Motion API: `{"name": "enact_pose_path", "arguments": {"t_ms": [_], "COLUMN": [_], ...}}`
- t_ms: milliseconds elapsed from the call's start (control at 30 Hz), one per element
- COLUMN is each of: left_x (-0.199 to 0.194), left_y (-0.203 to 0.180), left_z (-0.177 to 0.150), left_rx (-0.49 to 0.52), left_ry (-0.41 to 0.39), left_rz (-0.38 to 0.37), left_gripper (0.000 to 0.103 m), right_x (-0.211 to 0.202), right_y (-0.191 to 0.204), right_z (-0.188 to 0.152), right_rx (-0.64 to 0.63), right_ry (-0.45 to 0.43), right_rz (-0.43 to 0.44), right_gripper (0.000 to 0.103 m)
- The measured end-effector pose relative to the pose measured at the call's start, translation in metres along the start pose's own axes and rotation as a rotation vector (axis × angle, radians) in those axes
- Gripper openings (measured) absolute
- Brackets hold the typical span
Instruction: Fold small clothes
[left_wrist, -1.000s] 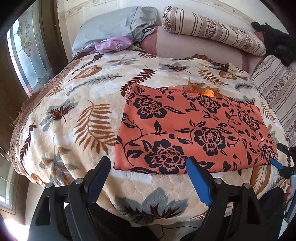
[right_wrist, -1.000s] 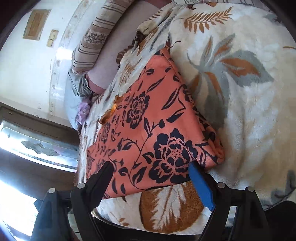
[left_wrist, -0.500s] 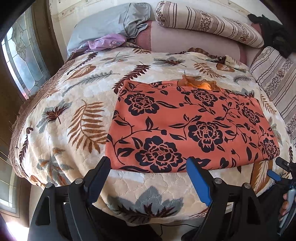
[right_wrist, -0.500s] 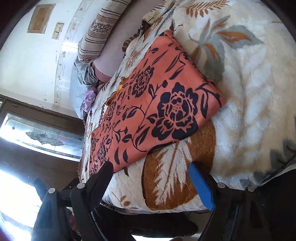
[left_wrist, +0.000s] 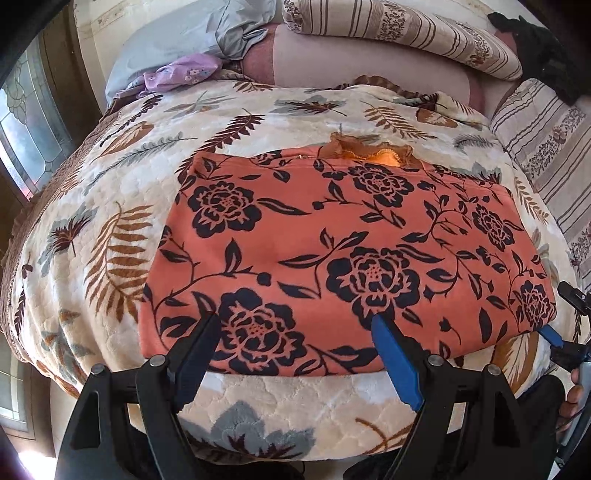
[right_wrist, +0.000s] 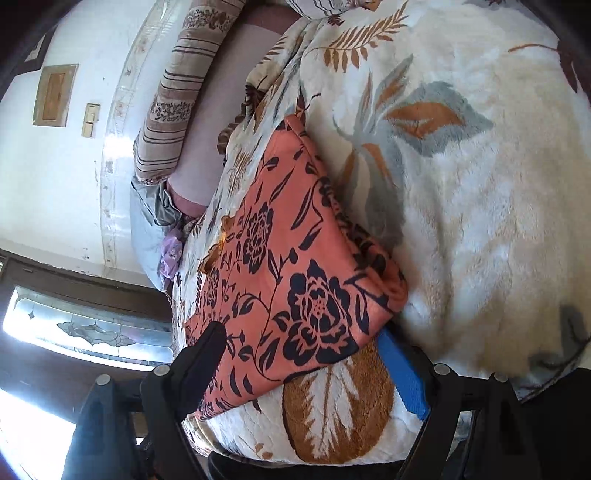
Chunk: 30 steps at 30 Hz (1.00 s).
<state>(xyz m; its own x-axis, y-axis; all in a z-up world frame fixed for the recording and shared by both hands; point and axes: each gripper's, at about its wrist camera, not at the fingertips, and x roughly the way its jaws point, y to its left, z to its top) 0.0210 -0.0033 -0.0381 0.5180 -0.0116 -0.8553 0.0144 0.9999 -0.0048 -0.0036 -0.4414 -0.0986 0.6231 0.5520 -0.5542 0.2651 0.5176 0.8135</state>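
Note:
An orange garment with dark blue flowers lies folded flat as a wide rectangle on the leaf-patterned blanket. My left gripper hovers open over the garment's near edge, left of its middle, with nothing between the fingers. The right gripper is open at the garment's near right corner, fingers on either side of that corner without pressing it. In the left wrist view the right gripper's fingers show at the far right. A ruffled orange collar peeks out at the far edge.
Striped pillows and a grey pillow line the headboard, with a lilac cloth beside them. A dark item lies at the far right. A stained-glass window stands left of the bed. The bed's front edge drops off below my grippers.
The left gripper has moved forward and down, so its fingers now overlap the garment's near edge. The right gripper pulled back, then came forward again, so the garment's corner lies between its fingers.

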Motion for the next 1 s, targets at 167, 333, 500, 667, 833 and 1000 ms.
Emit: {"name": "enact_pose_path", "arguments": {"t_ms": [167, 333, 500, 667, 833, 1000], "left_x": [0.004, 0.036, 0.037, 0.064, 0.068, 0.053], "left_y": [-0.019, -0.03, -0.029, -0.028, -0.026, -0.019], "left_z": [0.02, 0.026, 0.032, 0.035, 0.033, 0.041], "left_rx": [0.007, 0.021, -0.019, -0.021, -0.013, -0.055], "left_ry": [-0.048, 0.029, -0.013, 0.039, 0.013, -0.006], "left_rz": [-0.013, 0.017, -0.015, -0.018, -0.021, -0.066], "left_gripper": [0.084, 0.084, 0.084, 0.084, 0.088, 0.088], "right_x": [-0.003, 0.009, 0.001, 0.014, 0.015, 0.018], "right_y": [0.013, 0.002, 0.018, 0.013, 0.013, 0.013], "right_z": [0.009, 0.006, 0.006, 0.005, 0.004, 0.008], "right_rx": [-0.021, -0.017, -0.124, -0.132, -0.148, -0.134], "right_ry": [-0.053, -0.036, -0.069, -0.052, -0.052, -0.033], "right_rz": [0.038, 0.015, -0.003, -0.036, -0.049, -0.055], "right_gripper": [0.087, 0.087, 0.087, 0.087, 0.086, 0.086]}}
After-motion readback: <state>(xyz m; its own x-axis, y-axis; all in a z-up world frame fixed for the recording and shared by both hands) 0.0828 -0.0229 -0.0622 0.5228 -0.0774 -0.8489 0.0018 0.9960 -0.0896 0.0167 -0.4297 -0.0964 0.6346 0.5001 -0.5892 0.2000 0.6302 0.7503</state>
